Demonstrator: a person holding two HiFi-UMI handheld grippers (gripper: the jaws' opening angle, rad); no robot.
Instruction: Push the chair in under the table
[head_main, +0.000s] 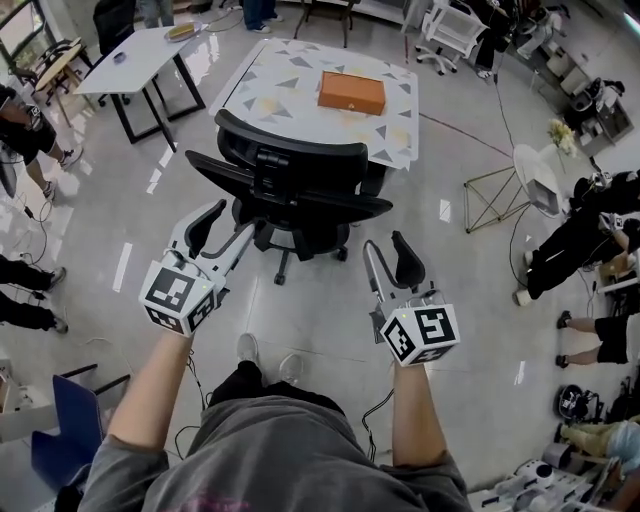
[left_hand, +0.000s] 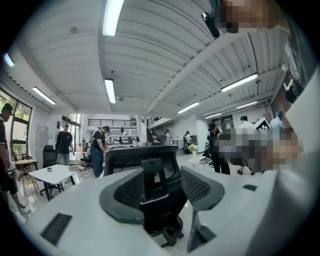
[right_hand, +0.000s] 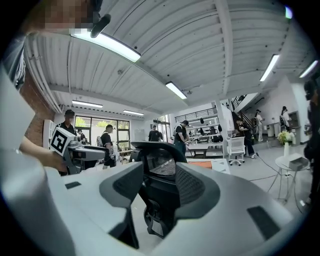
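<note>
One black mesh chair (head_main: 290, 190), one patterned table (head_main: 395, 130), one orange box (head_main: 351, 92) and two grippers are what we count. We see the chair with a headrest and a wheeled base, its back turned to us, standing at the table's near edge. Our left gripper (head_main: 226, 230) has its jaws apart, nothing between the pads, close behind the backrest's left side. Our right gripper (head_main: 389, 252), jaws likewise apart and empty, is near the backrest's right, clear of it. The box lies on the tabletop. A white table (head_main: 140, 55) stands far left, a wire-frame stand (head_main: 495, 200) to the right.
</note>
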